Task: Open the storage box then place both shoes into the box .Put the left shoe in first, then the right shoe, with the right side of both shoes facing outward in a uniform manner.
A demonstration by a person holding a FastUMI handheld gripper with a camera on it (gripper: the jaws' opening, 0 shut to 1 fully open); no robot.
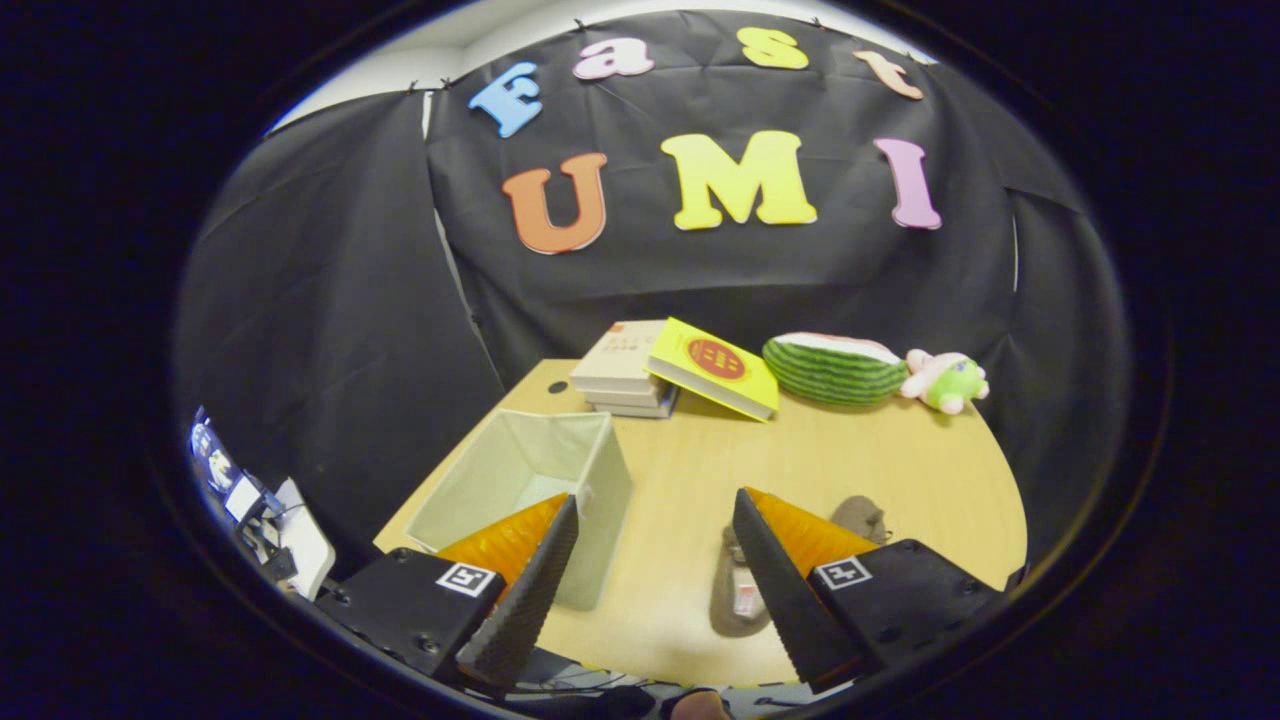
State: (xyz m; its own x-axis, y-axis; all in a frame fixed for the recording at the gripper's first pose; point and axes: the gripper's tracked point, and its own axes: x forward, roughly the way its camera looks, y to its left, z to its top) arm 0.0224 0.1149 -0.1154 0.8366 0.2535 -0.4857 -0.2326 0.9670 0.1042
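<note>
Storage box (525,480) open at lower left of the frame on the worktop (880,470), one brown shoe (738,590) at lower centre, another (862,516) just behind the right finger — tool (655,512) spread wide, holding nothing, books (625,368) and watermelon toy (835,368) beyond.

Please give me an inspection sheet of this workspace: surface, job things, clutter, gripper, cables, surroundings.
Surface: wooden table.
Job things: storage box, top open, nothing seen inside; one shoe beside the right finger, another shoe partly hidden beyond it.
Clutter: stacked books, yellow book leaning on them, watermelon toy, plush toy.
Gripper: gripper open, holding nothing, above the table.
Cables: some under the near table edge.
Surroundings: black cloth wall.
</note>
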